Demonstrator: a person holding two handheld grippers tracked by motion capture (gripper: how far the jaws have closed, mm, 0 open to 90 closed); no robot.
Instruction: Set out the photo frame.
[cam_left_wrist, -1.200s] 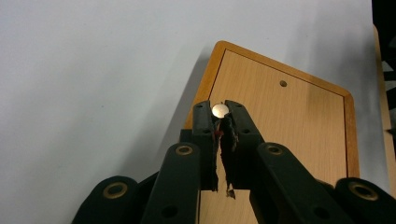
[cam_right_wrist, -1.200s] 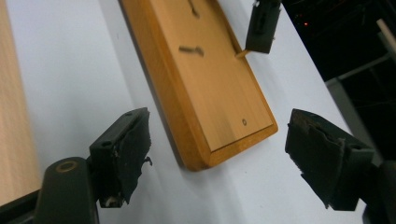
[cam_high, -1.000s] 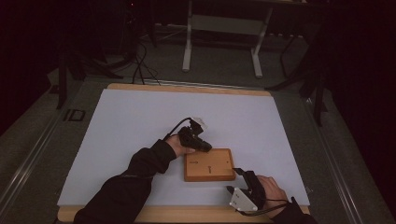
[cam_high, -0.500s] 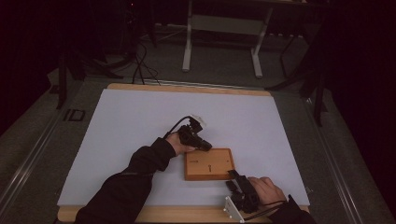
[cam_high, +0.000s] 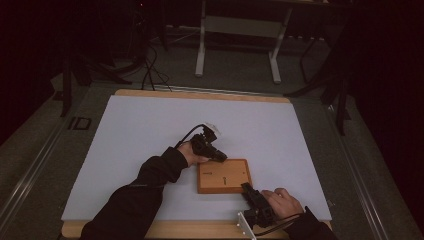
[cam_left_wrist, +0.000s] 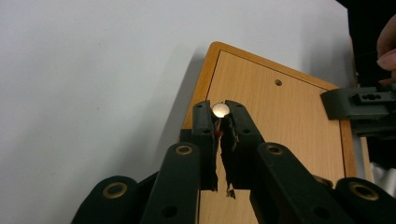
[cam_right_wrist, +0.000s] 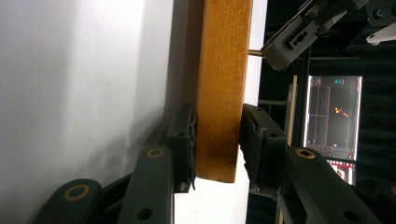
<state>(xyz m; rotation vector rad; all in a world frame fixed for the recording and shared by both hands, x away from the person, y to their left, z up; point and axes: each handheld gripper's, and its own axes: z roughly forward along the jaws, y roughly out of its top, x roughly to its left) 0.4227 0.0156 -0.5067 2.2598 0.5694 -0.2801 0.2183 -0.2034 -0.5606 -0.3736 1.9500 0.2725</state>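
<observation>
High view: right claw (cam_high: 248, 190) has just been closing and clamps the wooden board's (cam_high: 223, 176) five-o'clock corner; left claw (cam_high: 220, 158), pinching a small pin (cam_left_wrist: 220, 110) (shiny-headed), hovers at its eleven-o'clock corner.

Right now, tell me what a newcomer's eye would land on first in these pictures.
The wooden board stands out, orange-brown on the white table cover, toward the near edge. The right gripper has just been closing and clamps the board's edge between its jaws at the near right corner. The left gripper holds a small shiny pin at its jaw tips over the board's far left corner.
</observation>
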